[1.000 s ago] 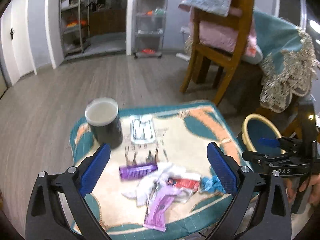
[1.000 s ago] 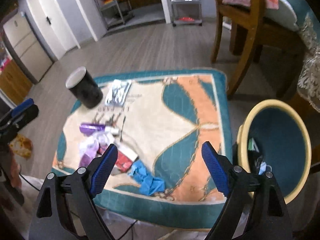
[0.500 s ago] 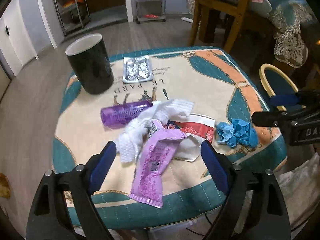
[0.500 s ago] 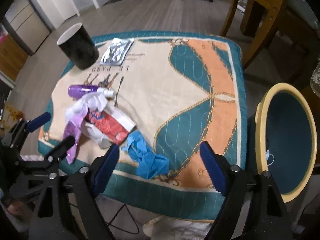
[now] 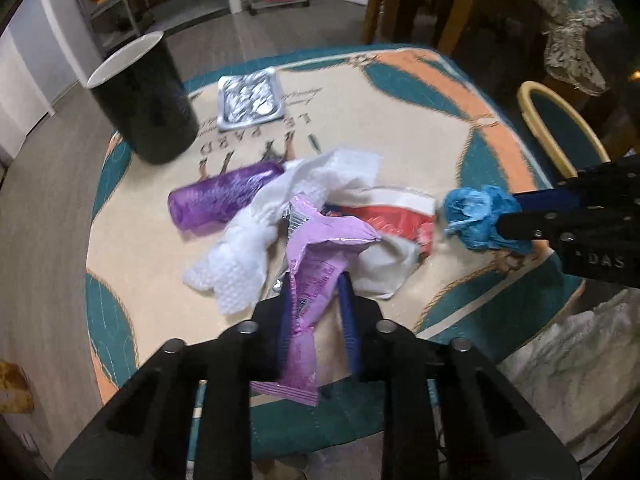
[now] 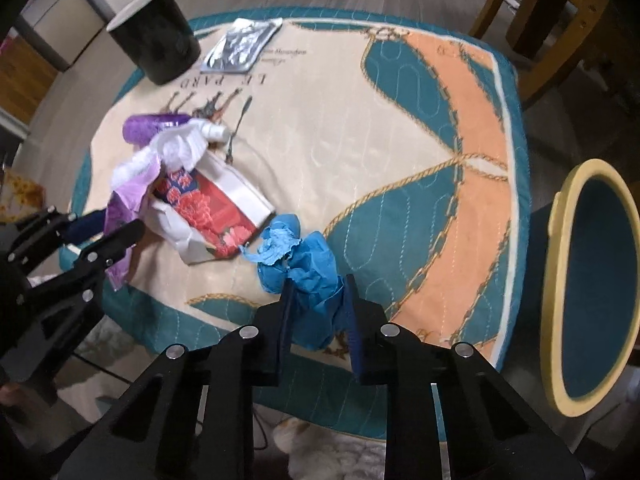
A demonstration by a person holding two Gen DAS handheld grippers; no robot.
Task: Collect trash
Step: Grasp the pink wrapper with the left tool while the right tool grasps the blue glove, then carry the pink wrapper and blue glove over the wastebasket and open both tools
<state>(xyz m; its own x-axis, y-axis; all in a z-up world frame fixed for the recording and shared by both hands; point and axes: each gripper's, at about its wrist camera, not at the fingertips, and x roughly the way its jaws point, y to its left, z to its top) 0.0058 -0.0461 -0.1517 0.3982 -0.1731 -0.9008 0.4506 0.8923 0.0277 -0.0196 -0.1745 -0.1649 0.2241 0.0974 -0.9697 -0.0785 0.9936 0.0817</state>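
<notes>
Just closing: left tool (image 5: 316, 300) clamped on crinkled pink plastic wrapper (image 5: 316, 264), right tool (image 6: 318, 312) on crumpled blue tissue wad (image 6: 304, 264) — both pieces on quilted desk (image 6: 360, 120). Nothing binned yet — white paper towel (image 5: 256, 236), red packet (image 6: 208, 212) left.

The left gripper (image 5: 316, 300) fingers are covering the sides of the pink wrapper (image 5: 316, 276), so whether they are pressing it is hard to tell. Just beyond them, the wrapper and the white tissue (image 5: 256, 236) are hiding part of the red packet (image 5: 384, 220). The right gripper (image 6: 316, 308) fingers are masking the near end of the blue glove (image 6: 304, 268). Right of those fingers, the picture's edge is cutting off the yellow-rimmed bin (image 6: 560, 280).
</notes>
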